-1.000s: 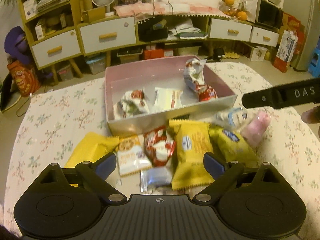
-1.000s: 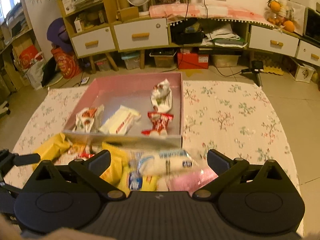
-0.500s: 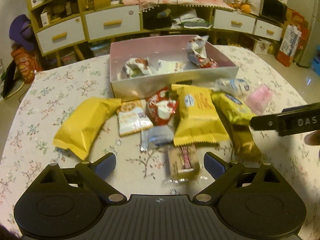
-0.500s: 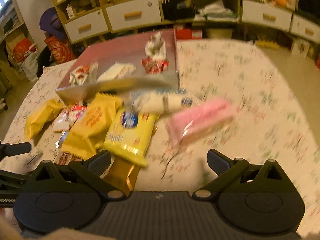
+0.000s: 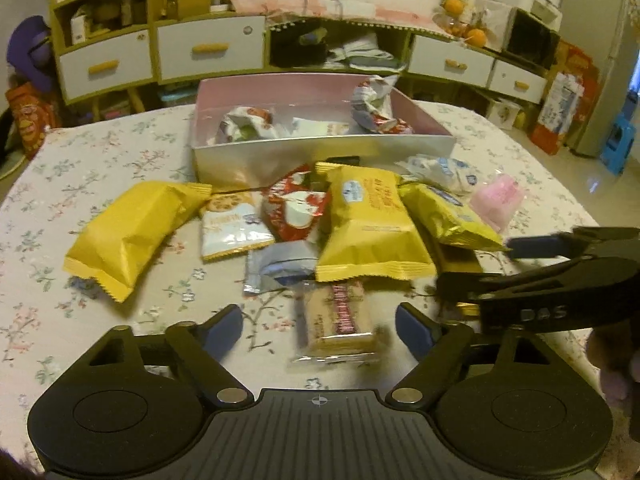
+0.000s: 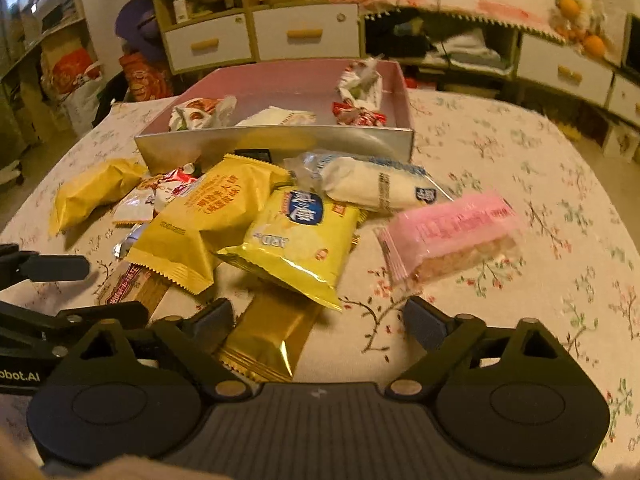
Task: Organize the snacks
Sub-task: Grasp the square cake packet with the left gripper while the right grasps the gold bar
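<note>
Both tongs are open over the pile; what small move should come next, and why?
Probably lower the left tongs onto the clear-wrapped biscuit bar: it lies between their open fingers, nearest, with only its far end under the yellow packet.

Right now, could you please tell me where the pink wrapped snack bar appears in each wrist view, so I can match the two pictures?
Left wrist view: the pink snack bar lies right of centre, at the right end of the snack pile, on the tablecloth.
Right wrist view: the bar lies right of centre, above the right finger.
Shared landmark: the pink box behind the pile.
</note>
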Tool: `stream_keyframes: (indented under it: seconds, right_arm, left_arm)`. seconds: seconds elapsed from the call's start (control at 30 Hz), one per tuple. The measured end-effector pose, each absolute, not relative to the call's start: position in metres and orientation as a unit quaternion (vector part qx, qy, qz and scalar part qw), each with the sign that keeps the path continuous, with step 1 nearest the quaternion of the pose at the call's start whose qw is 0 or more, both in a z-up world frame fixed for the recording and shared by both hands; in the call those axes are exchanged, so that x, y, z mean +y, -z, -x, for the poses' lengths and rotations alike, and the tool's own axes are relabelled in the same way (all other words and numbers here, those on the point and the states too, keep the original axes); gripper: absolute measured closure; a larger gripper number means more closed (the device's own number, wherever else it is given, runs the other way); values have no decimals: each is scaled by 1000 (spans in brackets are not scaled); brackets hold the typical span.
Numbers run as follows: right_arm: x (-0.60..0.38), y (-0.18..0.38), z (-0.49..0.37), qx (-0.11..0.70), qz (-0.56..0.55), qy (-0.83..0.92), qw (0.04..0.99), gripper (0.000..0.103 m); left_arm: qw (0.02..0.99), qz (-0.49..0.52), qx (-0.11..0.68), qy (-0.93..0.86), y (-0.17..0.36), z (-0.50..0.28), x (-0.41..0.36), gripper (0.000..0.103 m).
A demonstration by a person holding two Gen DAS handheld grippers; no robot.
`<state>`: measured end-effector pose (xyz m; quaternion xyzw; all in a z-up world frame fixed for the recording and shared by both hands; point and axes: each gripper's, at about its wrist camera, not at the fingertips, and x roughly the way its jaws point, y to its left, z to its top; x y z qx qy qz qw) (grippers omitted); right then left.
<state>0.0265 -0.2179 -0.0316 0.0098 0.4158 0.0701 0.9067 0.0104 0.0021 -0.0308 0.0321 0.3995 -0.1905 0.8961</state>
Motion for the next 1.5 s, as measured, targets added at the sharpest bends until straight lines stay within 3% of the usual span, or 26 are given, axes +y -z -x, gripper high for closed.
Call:
stream_keyframes:
  seconds: [0.23, 0.43, 0.83, 0.93, 1.0, 1.2, 1.27, 1.43, 1.5]
  right_arm:
    - [-212, 27, -21, 401, 28, -108, 909, 57]
    - [-222, 25, -11, 401, 45, -149, 903, 73]
    - [-241, 18, 12, 434, 75, -235, 866, 74]
    - [-242, 16, 11, 445, 55, -228, 864, 65]
    - [-241, 16, 9, 445, 51, -224, 865, 52]
    - [-230, 20, 7, 435, 77, -217, 870, 46]
    - [-228, 21, 8, 433, 78, -216, 872, 48]
    - [-223, 17, 11, 430, 83, -230, 869, 75]
    - [-220, 15, 11, 432, 91, -233, 866, 76]
  left_arm:
    - [893, -35, 404, 197, 37, -12, -5, 65]
    - [884, -45, 412, 216, 35, -8, -1, 70]
    - [859, -87, 432, 260, 31, 13, 13, 70]
    - [859, -86, 431, 264, 31, 16, 15, 69]
    - [861, -84, 426, 263, 32, 17, 14, 67]
    - [865, -91, 418, 264, 34, 17, 8, 61]
    - [864, -94, 418, 263, 34, 17, 7, 62]
    - [863, -102, 421, 262, 33, 18, 5, 70]
    - [862, -101, 422, 260, 32, 19, 6, 71]
